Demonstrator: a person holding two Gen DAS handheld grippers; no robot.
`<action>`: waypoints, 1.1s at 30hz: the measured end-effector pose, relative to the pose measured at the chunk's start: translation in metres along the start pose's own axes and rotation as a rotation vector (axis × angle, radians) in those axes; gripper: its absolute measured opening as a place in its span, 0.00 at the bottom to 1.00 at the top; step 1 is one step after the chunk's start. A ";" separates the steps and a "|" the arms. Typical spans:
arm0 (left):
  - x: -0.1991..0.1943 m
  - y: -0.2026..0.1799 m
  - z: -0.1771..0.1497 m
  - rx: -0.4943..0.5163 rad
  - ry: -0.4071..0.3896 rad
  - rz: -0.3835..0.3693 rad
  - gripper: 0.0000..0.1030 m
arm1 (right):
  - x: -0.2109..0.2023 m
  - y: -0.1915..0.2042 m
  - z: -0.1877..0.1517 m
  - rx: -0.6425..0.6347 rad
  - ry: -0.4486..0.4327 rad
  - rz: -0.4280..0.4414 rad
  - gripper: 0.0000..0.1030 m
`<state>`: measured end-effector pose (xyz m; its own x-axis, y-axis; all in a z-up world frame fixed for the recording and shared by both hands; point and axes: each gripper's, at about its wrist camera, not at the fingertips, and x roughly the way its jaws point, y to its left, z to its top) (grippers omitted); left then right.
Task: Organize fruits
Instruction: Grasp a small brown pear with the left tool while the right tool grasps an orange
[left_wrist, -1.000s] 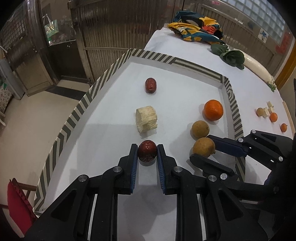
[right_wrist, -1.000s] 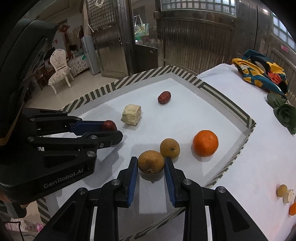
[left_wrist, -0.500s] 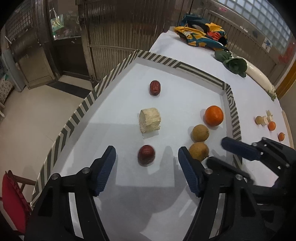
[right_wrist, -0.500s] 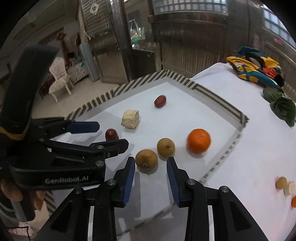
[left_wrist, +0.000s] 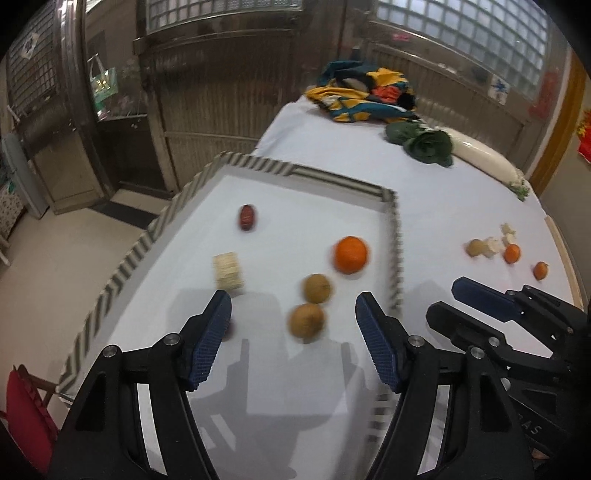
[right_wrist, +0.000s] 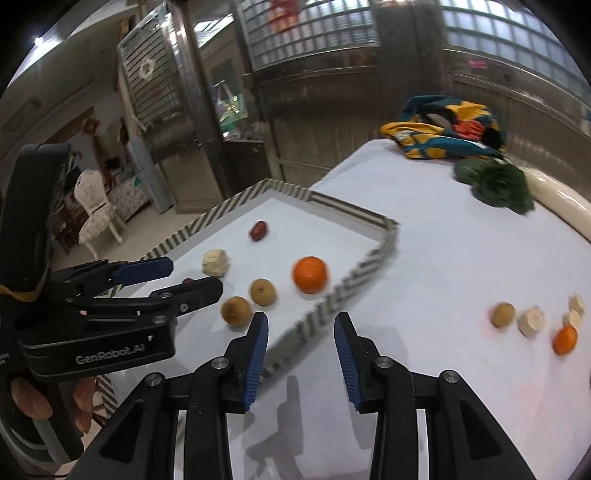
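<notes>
On the white counter (left_wrist: 443, 221) sits a tray with a striped border (left_wrist: 122, 273), and most of the fruit is inside it. Left gripper (left_wrist: 293, 314) hangs over the near end with its fingers spread wide, holding nothing. Between them and a bit farther lie two brownish round fruits (left_wrist: 306, 320), one just behind the other, nearly touching. A bigger orange (left_wrist: 351, 254) is just past those, toward the right rim. A pale ridged chunk (left_wrist: 228, 268) sits left of centre, a red date (left_wrist: 247, 217) lies at the far end, and a second red date (right_wrist: 188, 281) peeks out by the left finger.

Right gripper (right_wrist: 301, 325) is open too, empty, hovering above the tray's near-right rim. Outside the tray, off to the right, there's a loose cluster: a brown fruit (right_wrist: 503, 314), a few pale pieces (right_wrist: 532, 322) and two small oranges (left_wrist: 512, 253). Far end of the counter has a colourful cloth (left_wrist: 364, 96), leafy greens (left_wrist: 428, 144) and a white radish (left_wrist: 484, 157). Frames are a bit motion-blurred.
</notes>
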<state>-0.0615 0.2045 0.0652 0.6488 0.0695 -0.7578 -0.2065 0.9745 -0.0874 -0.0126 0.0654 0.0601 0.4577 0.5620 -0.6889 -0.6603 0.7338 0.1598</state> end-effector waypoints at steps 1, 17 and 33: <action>0.000 -0.007 0.000 0.008 -0.001 -0.010 0.68 | -0.004 -0.005 -0.003 0.010 -0.005 -0.008 0.35; 0.020 -0.124 0.000 0.145 0.048 -0.150 0.68 | -0.070 -0.116 -0.064 0.191 -0.018 -0.187 0.36; 0.092 -0.206 0.025 0.193 0.116 -0.191 0.68 | -0.089 -0.204 -0.091 0.280 0.026 -0.277 0.36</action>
<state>0.0589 0.0149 0.0295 0.5718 -0.1336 -0.8094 0.0616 0.9909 -0.1200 0.0273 -0.1692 0.0250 0.5779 0.3209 -0.7504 -0.3247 0.9340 0.1493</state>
